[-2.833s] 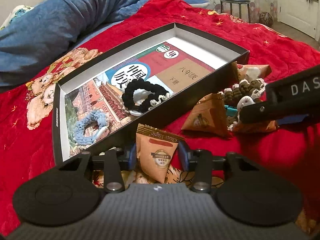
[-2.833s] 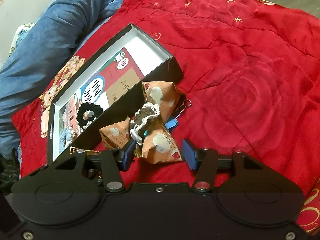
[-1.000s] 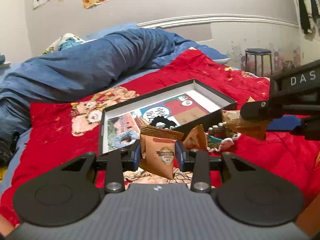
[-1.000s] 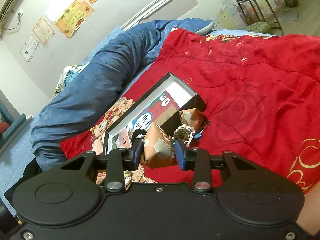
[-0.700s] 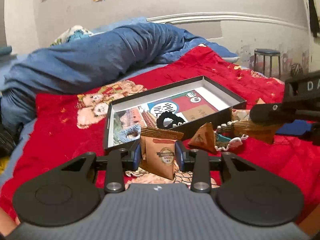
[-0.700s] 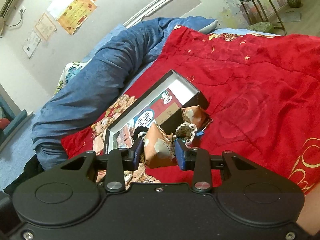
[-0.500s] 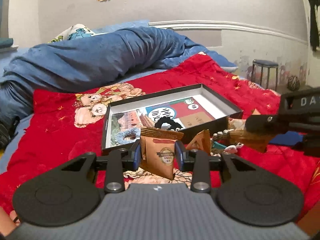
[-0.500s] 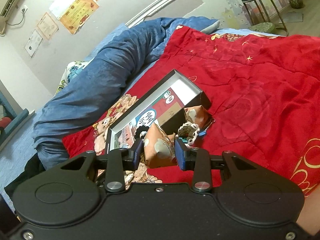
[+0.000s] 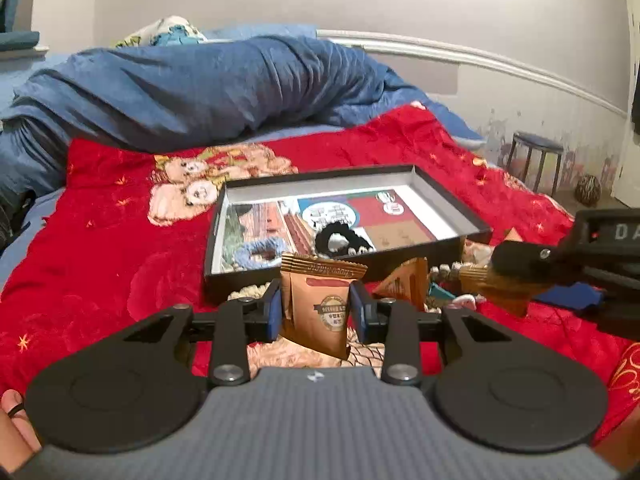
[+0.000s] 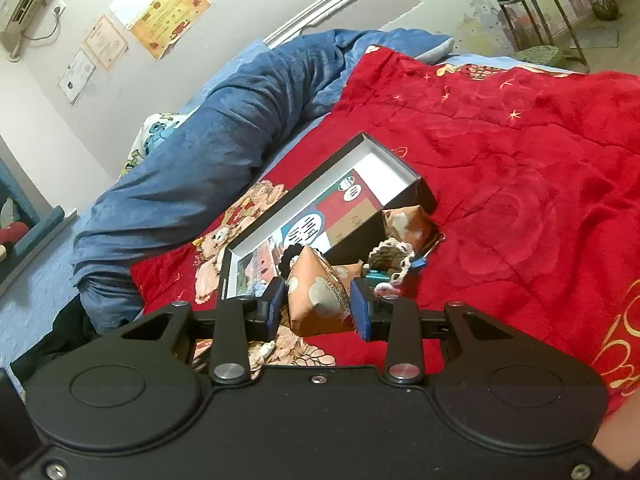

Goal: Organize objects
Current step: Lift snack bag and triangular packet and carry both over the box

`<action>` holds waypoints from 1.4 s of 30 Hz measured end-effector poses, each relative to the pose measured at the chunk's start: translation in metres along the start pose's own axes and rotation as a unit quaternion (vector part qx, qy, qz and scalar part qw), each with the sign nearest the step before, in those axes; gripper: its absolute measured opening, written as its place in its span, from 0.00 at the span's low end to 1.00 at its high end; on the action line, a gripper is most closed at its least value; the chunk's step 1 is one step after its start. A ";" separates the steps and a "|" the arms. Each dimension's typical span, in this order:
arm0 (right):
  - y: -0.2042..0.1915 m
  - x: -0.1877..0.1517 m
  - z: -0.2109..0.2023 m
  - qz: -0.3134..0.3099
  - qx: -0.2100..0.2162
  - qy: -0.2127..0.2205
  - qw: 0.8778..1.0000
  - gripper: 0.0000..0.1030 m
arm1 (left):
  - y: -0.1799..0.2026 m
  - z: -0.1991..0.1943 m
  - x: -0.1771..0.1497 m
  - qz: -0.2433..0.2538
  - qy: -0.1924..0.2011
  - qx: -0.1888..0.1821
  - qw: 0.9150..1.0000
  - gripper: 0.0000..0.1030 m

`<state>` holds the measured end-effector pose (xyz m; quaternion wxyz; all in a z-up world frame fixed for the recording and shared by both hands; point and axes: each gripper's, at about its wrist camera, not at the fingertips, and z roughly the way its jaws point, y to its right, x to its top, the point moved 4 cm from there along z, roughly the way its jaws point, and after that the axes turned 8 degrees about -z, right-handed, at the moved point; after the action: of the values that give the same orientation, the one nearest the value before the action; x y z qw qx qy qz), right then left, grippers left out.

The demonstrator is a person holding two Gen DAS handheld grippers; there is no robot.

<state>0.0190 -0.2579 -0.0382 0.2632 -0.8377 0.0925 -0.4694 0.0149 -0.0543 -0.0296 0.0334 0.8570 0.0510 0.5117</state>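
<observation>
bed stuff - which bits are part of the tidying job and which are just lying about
Part of the job:
- black box
- black scrunchie and blue scrunchie, in the box
- brown packet in the left gripper
- spotted packet in the right gripper
- loose packets beside the box

Just lying about:
- blue duvet
- stool

Scrunchies [image 9: 341,241] in box [image 9: 448,204] (packets [image 9: 401,282] beside it).

You get dim, even indoor light with a cool cast; no lamp or window shows. The red blanket [image 9: 100,248] looks oversaturated and loses fold detail. Shadows stay soft, deepest under the box [image 9: 436,250]. Both fisheye views bow the wall [image 10: 280,8] and its moulding towards the edges. Everything looks slightly soft and grainy, with no glare.
</observation>
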 end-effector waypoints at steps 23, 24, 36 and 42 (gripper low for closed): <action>-0.017 0.008 -0.014 -0.013 0.040 0.000 0.999 0.34 | 0.005 -0.033 0.031 0.024 0.054 -0.033 0.998 0.37; -0.018 0.010 -0.013 -0.013 0.040 -0.002 0.999 0.34 | 0.006 -0.036 0.036 0.029 0.060 -0.037 0.997 0.37; -0.066 0.030 -0.006 -0.049 0.062 -0.073 0.994 0.33 | -0.080 -0.054 0.116 -0.014 0.096 -0.127 0.987 0.37; -0.109 0.049 0.007 -0.112 0.034 -0.101 0.988 0.33 | -0.110 -0.006 0.131 -0.052 0.047 -0.166 0.984 0.37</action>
<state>0.0416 -0.1829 0.0531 0.2453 -0.8763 -0.0451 -0.4121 0.0654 0.0711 0.0758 0.1994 0.8109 0.0116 0.5501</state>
